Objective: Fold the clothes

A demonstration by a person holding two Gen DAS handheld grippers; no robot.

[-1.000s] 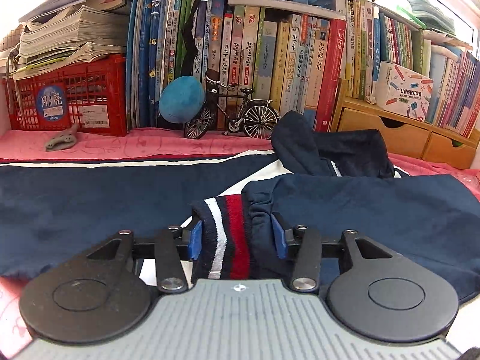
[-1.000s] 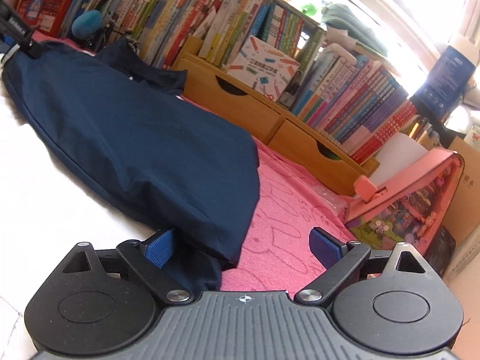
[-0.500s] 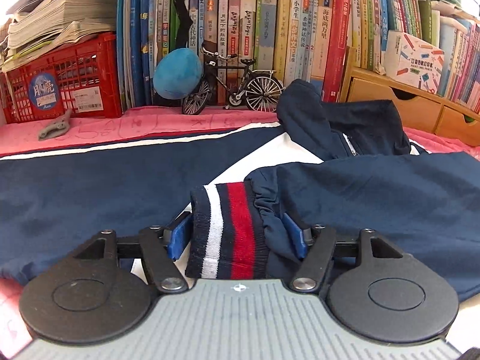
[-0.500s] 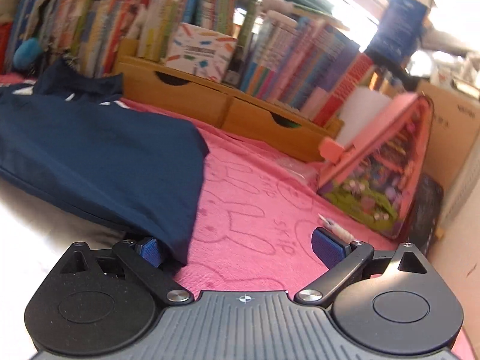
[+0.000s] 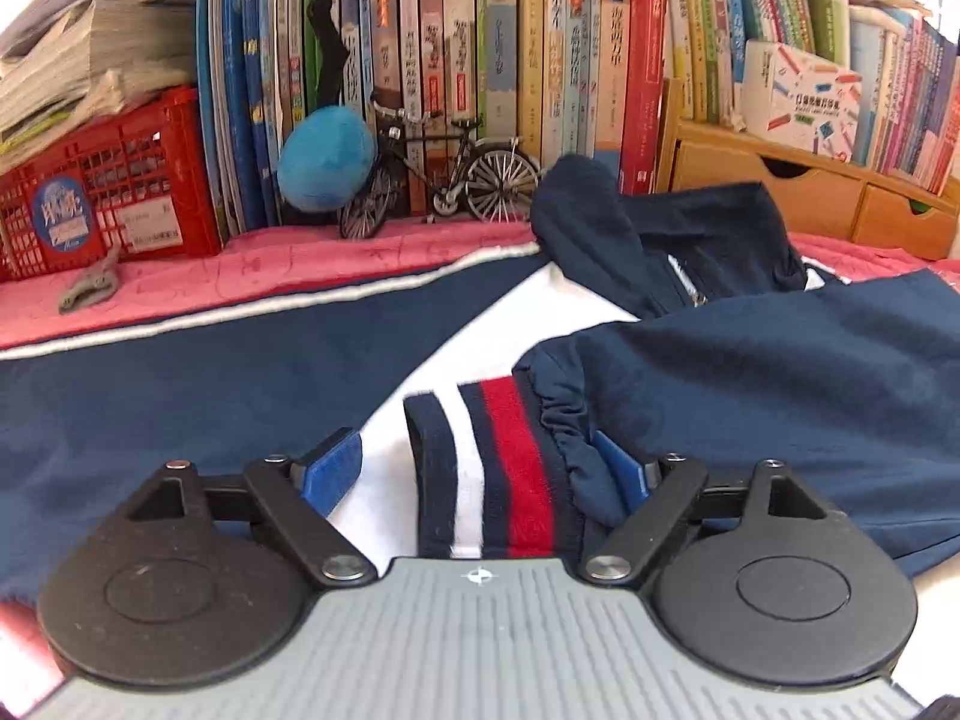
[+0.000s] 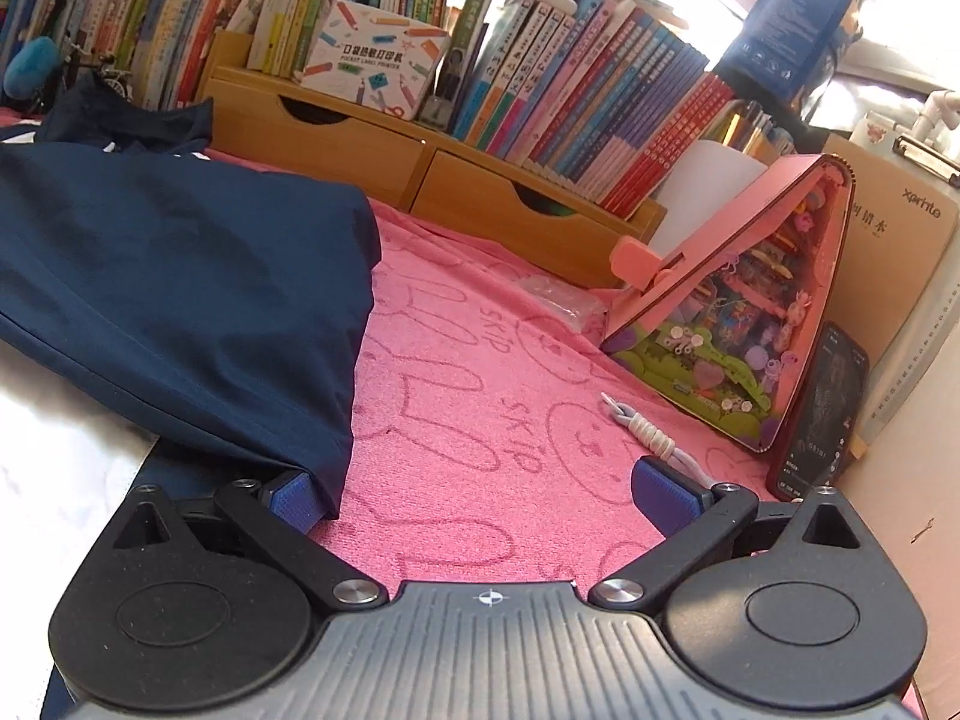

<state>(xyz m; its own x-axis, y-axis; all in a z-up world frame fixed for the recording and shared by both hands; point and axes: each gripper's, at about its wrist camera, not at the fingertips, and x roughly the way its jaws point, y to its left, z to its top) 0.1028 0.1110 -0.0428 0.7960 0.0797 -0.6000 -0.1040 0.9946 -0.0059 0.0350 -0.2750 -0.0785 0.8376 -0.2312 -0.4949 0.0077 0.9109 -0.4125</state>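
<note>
The left gripper (image 5: 477, 468) is opening, releasing the striped cuff (image 5: 504, 468) lying between its jaws on the jacket (image 5: 780, 384). The right gripper (image 6: 477, 495) is hanging empty, jaws wide, beside the jacket's edge. The sleeve fold looks done; next comes regrasping the jacket for another fold.

The jacket (image 5: 780, 372) is smooth, faintly shiny navy cloth, its striped cuff (image 5: 504, 456) a ribbed knit. Under it lies a pink towel (image 6: 480, 420), nappy and matt. The drawers (image 6: 336, 138) are pale, smooth wood; the crate (image 5: 108, 192) is glossy red plastic. The books (image 5: 480, 60) have glossy paper spines. The fingers (image 5: 333, 468) carry rough blue pads on matt black plastic.
</note>
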